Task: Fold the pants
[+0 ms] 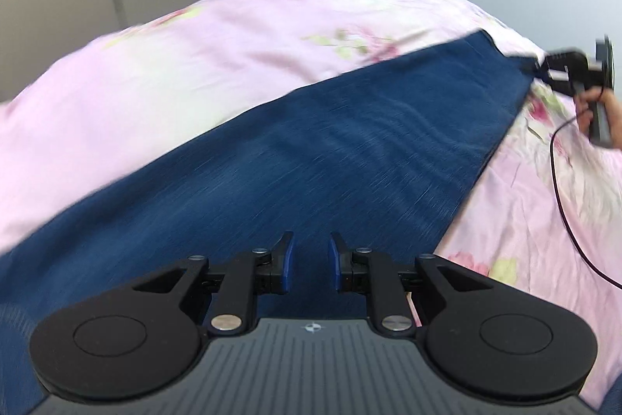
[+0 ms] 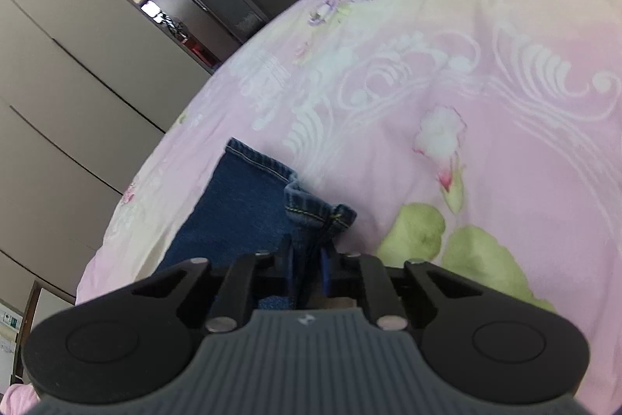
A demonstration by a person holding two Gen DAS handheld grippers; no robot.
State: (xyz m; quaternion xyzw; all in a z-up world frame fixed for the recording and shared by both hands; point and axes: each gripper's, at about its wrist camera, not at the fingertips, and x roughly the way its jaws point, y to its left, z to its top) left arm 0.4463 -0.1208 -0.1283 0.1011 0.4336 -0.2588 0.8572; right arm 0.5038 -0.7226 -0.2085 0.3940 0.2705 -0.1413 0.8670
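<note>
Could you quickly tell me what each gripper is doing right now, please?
Left gripper: open, above the jeans, holding nothing.
Right gripper: shut on the jeans' hem, over the pink bedspread.

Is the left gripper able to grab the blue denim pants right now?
Probably yes. The left gripper hovers open right over the blue denim pants, nothing between them. The right gripper already pinches the hem.
</note>
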